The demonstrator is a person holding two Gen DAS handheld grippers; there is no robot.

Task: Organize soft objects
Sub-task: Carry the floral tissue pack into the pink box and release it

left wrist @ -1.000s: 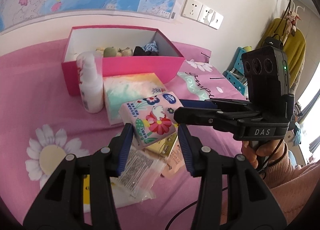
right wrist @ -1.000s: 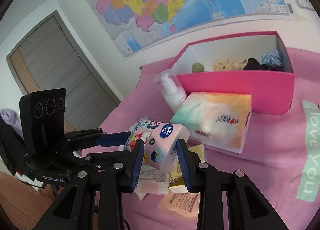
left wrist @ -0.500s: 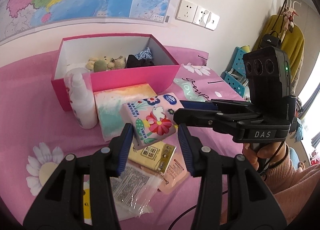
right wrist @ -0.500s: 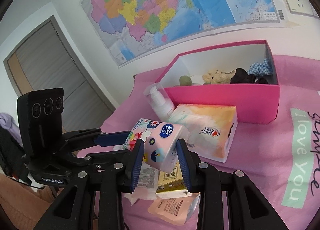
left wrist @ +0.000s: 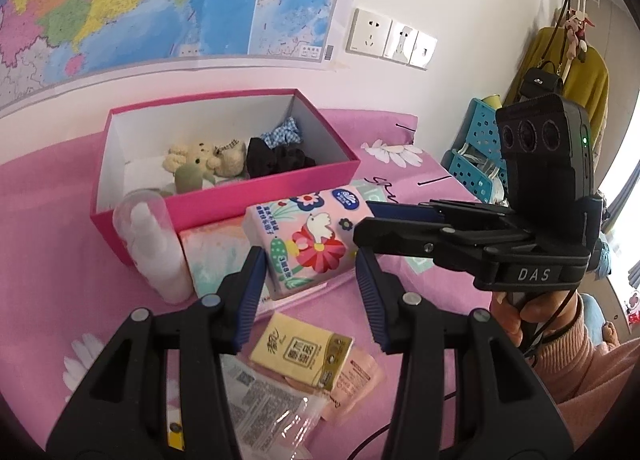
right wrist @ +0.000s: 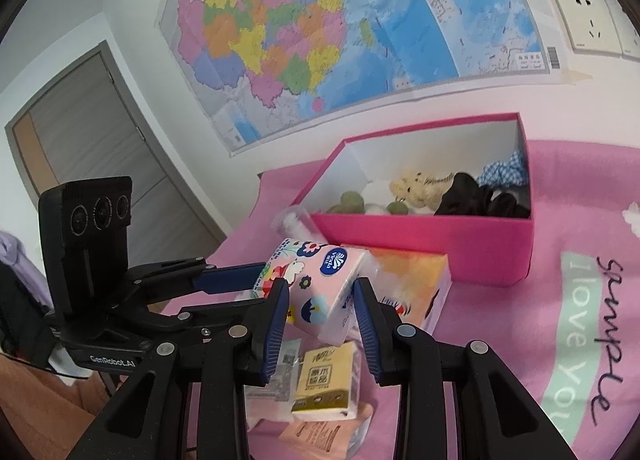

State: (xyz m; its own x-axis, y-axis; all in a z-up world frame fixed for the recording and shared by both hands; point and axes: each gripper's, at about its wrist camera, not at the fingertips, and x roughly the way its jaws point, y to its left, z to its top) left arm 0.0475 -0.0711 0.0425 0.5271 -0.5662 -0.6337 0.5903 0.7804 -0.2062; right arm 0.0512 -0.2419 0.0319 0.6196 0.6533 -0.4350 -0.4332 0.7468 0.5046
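Both of my grippers clamp the same floral tissue pack (left wrist: 308,238): my left gripper (left wrist: 310,280) has its blue pads pressed on the pack's two long sides, jaws partly apart around it, and my right gripper (right wrist: 320,310) pinches it across the end that carries the blue round logo, its jaws a little narrower. I hold the pack in the air, tilted, just in front of the pink box (left wrist: 280,184). Inside that box lie a cream plush bear (left wrist: 204,158), a green plush piece (left wrist: 188,178), a black fabric item (left wrist: 276,156) and a blue checked one (left wrist: 286,132). Against the box's front wall sit a larger pastel tissue pack (right wrist: 416,280) and a white pump bottle (left wrist: 154,248). Nearer me than the box, under the held pack, a yellow tissue packet (left wrist: 304,352) rests on flat sachets on the pink bedsheet (right wrist: 500,360).
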